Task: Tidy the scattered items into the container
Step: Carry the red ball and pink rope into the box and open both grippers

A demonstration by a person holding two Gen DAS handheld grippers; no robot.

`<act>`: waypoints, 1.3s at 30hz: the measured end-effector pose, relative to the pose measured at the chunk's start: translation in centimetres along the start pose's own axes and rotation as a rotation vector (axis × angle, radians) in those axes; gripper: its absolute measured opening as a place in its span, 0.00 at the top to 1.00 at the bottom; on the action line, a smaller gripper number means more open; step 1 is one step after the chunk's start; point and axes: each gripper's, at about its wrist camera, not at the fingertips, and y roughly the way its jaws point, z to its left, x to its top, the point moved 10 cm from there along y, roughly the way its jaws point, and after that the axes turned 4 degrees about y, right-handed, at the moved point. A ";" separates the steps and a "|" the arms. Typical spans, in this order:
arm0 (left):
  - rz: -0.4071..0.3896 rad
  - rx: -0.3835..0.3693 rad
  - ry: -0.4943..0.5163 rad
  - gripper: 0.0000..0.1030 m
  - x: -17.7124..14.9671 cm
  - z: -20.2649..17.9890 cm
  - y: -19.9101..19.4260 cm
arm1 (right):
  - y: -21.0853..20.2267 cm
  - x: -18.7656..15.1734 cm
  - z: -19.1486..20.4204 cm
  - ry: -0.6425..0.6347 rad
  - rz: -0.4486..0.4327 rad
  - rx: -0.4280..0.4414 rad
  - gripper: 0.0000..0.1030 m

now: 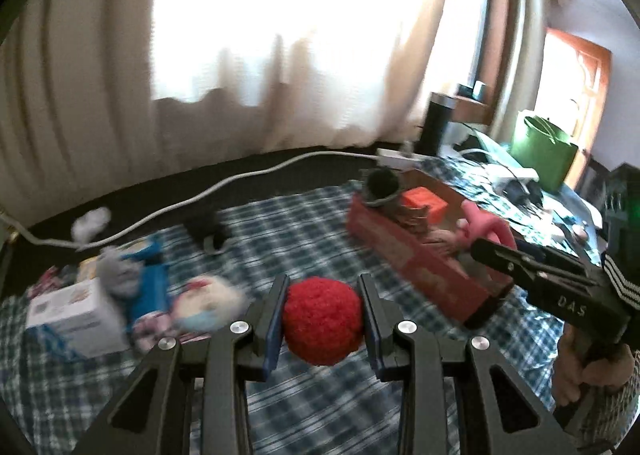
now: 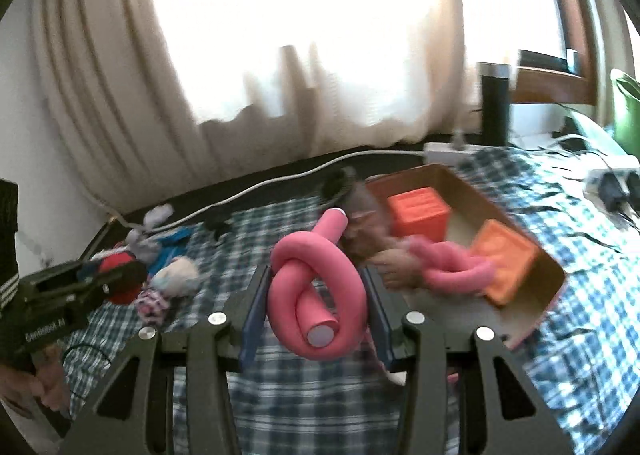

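Left gripper (image 1: 323,321): jaws closed onto a red crocheted ball (image 1: 322,320), one blue pad pressing each side, the ball carried clear above the blue-and-white checked cloth (image 1: 304,231). Right gripper (image 2: 316,305): jaws closed around a pink foam tube tied in a knot (image 2: 316,287), one capped end facing the camera and the other end rising behind it, held above the cloth just left of the container. Container: an open cardboard box (image 2: 554,269) (red printed side panel in the left wrist view, (image 1: 420,269)), lying on the cloth to the right of centre. Contents of box, as far as they can be made out: two orange blocks, one toward the far end (image 2: 420,211) and one at the near right (image 2: 508,267); a second pink knotted tube (image 2: 456,263) across the middle; a brownish soft item beside it, too blurred to name; a dark round object (image 1: 380,185) at the far corner. Loose items on the cloth, left side: a white carton (image 1: 76,315), a blue fabric piece (image 1: 150,283), a grey soft toy (image 1: 116,269), a pale fluffy toy (image 1: 208,303) and a small dark object (image 1: 208,233) further back. Background: white cable (image 1: 168,207) along the far edge, cream curtain (image 1: 80,95), black flask (image 1: 436,123), green bucket (image 1: 542,147).
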 end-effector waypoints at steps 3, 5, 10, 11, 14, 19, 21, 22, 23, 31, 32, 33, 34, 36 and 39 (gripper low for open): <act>0.013 -0.041 0.028 0.66 0.9 -2.8 1.7 | -0.7 0.7 -2.5 0.035 -0.019 -0.027 0.52; 0.014 -0.060 0.046 0.66 1.5 -4.3 2.6 | -0.9 1.2 -4.0 0.056 -0.031 -0.044 0.52; 0.019 -0.104 0.080 0.66 2.9 -7.2 4.8 | -1.4 2.1 -7.0 0.096 -0.055 -0.077 0.52; 0.020 -0.113 0.086 0.66 3.2 -7.8 5.3 | -1.4 2.3 -7.5 0.098 -0.059 -0.082 0.52; 0.030 -0.133 0.105 0.66 4.0 -9.3 7.2 | -0.9 3.2 -8.6 0.102 -0.066 -0.103 0.52; 0.033 -0.160 0.122 0.66 5.0 -11.1 10.1 | 0.0 4.6 -9.8 0.115 -0.080 -0.125 0.52; 0.034 -0.173 0.128 0.66 5.2 -11.6 11.1 | 0.3 5.1 -10.0 0.110 -0.083 -0.130 0.52; 0.037 -0.184 0.131 0.66 5.3 -12.0 11.7 | 0.5 5.3 -10.1 0.106 -0.085 -0.133 0.52; 0.040 -0.195 0.136 0.65 5.3 -12.4 12.1 | 0.9 5.6 -10.2 0.105 -0.086 -0.133 0.52; 0.051 -0.138 0.163 0.36 4.9 -12.3 14.0 | 2.7 6.1 -12.4 0.170 -0.080 -0.149 0.25; 0.056 -0.141 0.159 0.36 4.8 -12.2 14.0 | 2.8 6.0 -12.5 0.174 -0.077 -0.148 0.25; 0.060 -0.145 0.153 0.36 4.7 -12.0 14.1 | 2.9 5.9 -12.6 0.179 -0.073 -0.149 0.25; 0.064 -0.145 0.150 0.36 4.6 -11.9 14.1 | 3.0 5.8 -12.7 0.184 -0.070 -0.150 0.25; 0.072 -0.143 0.145 0.36 4.3 -11.7 14.1 | 3.2 5.6 -12.8 0.194 -0.062 -0.150 0.25; 0.072 -0.133 0.148 0.36 4.2 -11.4 13.8 | 3.3 5.3 -12.7 0.203 -0.053 -0.148 0.25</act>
